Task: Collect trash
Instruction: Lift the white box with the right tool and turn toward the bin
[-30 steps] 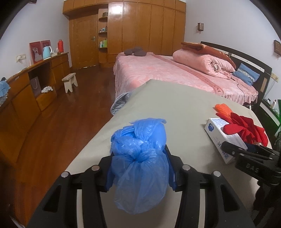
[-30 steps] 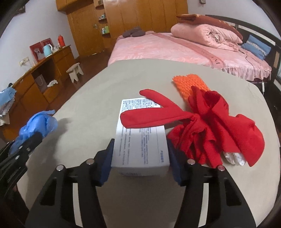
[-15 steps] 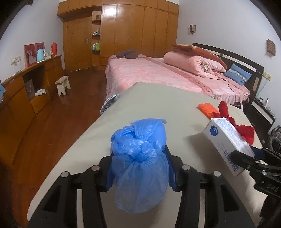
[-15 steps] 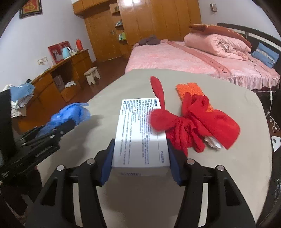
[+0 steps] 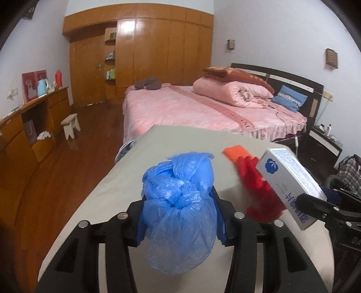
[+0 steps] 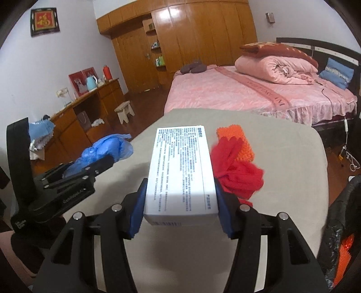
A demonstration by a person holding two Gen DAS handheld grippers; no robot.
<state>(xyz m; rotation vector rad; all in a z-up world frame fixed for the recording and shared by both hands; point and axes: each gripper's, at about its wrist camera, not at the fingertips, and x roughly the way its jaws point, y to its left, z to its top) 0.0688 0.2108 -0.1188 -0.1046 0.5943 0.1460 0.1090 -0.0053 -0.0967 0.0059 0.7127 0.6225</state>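
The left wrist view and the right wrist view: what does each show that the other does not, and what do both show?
Only the left wrist view shows the nightstand beside the bed. Only the right wrist view shows the framed picture on the wall. Both show the left gripper clamped on the blue plastic bag, the right gripper clamped on the white box, and the red cloth on the grey table.
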